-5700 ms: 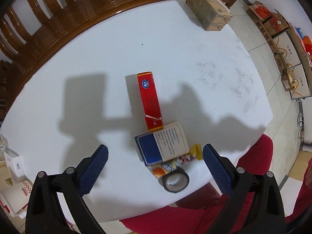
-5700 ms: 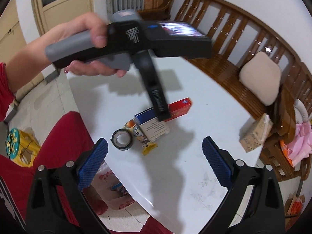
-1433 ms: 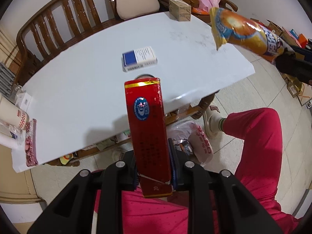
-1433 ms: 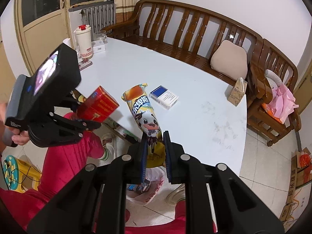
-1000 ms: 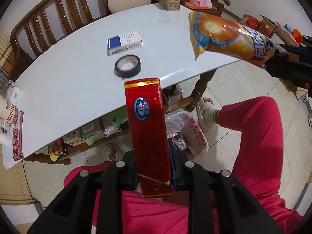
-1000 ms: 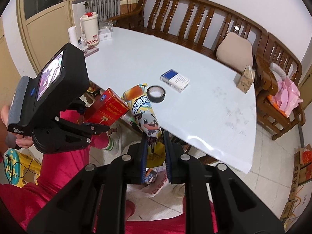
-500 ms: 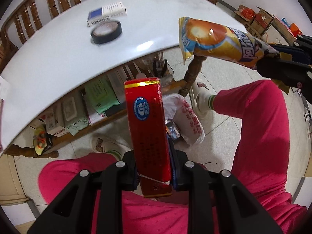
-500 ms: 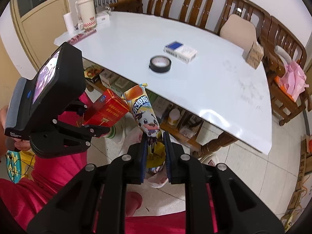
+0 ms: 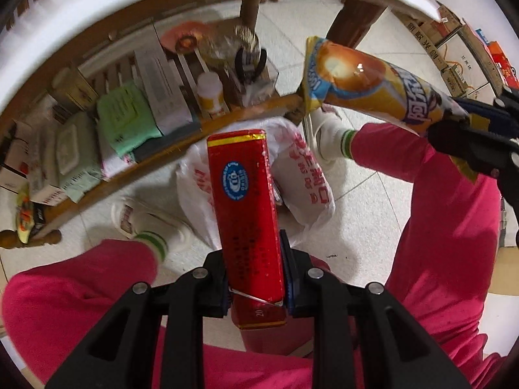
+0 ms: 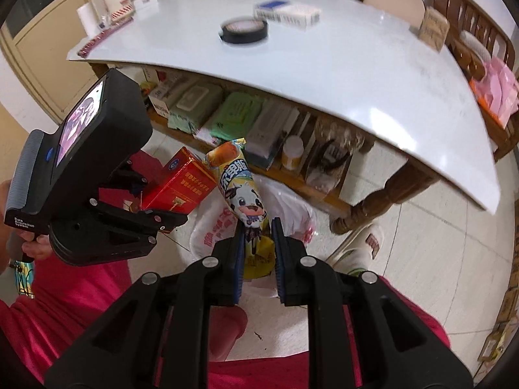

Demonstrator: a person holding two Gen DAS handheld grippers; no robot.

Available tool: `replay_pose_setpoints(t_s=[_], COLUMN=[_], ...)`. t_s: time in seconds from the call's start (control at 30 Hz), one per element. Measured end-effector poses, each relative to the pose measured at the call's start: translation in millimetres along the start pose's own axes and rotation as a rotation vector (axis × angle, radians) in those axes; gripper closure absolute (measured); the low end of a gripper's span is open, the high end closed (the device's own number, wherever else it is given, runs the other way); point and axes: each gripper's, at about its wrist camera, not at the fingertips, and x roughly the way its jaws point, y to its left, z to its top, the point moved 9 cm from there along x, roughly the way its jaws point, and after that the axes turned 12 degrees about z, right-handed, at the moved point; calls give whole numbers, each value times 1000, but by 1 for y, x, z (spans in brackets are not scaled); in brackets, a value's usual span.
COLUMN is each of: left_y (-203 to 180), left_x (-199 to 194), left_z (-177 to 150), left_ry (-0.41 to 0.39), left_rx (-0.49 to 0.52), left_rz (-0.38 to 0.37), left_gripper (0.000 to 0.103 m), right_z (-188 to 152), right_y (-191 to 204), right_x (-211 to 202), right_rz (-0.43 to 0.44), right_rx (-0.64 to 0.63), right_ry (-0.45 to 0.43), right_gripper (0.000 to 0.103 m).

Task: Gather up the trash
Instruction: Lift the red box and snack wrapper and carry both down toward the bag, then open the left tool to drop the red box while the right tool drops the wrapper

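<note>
My left gripper (image 9: 254,243) is shut on a long red box (image 9: 243,201) and holds it above a white plastic trash bag (image 9: 308,188) on the floor. The red box also shows in the right wrist view (image 10: 181,188). My right gripper (image 10: 258,227) is shut on an orange and yellow snack wrapper (image 10: 240,191) with a cow face, held over the same bag (image 10: 292,214). The wrapper also shows in the left wrist view (image 9: 373,87), at the right, held in the right gripper (image 9: 467,123).
The white table (image 10: 356,64) is above and beyond the bag, with a roll of black tape (image 10: 245,30) and a blue and white box (image 10: 287,13) on it. A wooden shelf (image 9: 129,123) under the table holds packets and jars. Red-trousered legs flank the bag.
Both grippers have dropped below the table edge and now point down at the trash bag on the floor. Each keeps its hold on its item.
</note>
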Motion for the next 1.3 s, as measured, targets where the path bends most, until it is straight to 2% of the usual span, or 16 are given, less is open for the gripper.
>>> replay_pose_setpoints(t_s=[0.37,0.47,0.6,0.73,0.9,1.0,1.3], left_y=[-5,-5,-4,-4,-1,-4,-6], left_x=[81,101,126,150,170,179,198], left_z=[-1,-2,-7,-13,-10,-11,-13], left_ry=[177,225,279,345,380,408,452], left_rx=[-49,-66,-87,-133,-171,-193,-199], left_rz=[-17,-30,-36,-74,-78,-111,-100], left_gripper=[79,79,79,79,79,79,79], right_z=[-23,-28,-36,-38,-41,-45,-55], right_y=[-32,-40,-50,-58,-69,-74,-78], right_x=[66,88,116,141,167,184,210], right_rz=[21,3,28,26,26,19,44], right_rx=[89,96,150,184,233,238,272], right_ry=[91,122,162,187,212,241,305], right_gripper=[87,87,87,87,87,87,87])
